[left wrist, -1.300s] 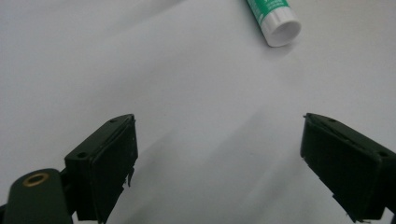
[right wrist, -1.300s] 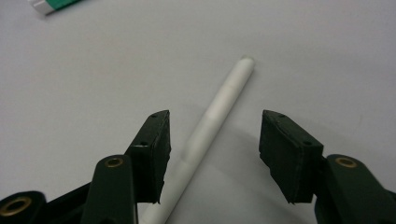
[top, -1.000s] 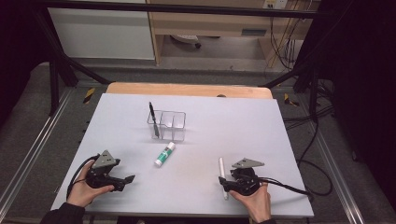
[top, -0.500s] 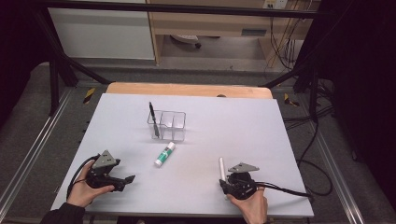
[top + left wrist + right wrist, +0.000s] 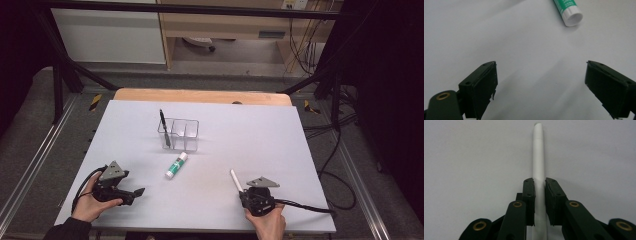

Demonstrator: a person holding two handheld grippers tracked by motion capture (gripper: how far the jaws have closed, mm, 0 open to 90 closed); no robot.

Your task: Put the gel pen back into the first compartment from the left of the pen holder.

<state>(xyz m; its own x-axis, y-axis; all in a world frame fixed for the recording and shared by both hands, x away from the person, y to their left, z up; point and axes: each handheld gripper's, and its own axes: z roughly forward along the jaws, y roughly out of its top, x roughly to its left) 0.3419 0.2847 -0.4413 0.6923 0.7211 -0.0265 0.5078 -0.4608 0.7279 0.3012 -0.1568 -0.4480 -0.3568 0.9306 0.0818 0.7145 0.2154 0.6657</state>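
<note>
- A pale grey table (image 5: 280, 150) is seen from above; every item below rests on or over its surface.
- A clear organiser (image 5: 180, 134) with several compartments is placed upright near the table centre. A dark pen (image 5: 163, 129) is stood in its left compartment, tilted, with its top raised above the rim.
- The left gripper (image 5: 131, 193) is held low at the near left corner of the table. Its jaws are spread wide apart and nothing is located between them.
- The right gripper (image 5: 241, 191) is held low at the near right edge. Its jaws have just been closing, and in the right gripper view both pads are pressed against the sides of a white pen (image 5: 539, 170). The pen is directed straight ahead from the jaws, away from the person, low over the surface.
- A green-and-white glue stick (image 5: 176, 165) is laid flat between the organiser and the grippers, well apart from both grippers.
</note>
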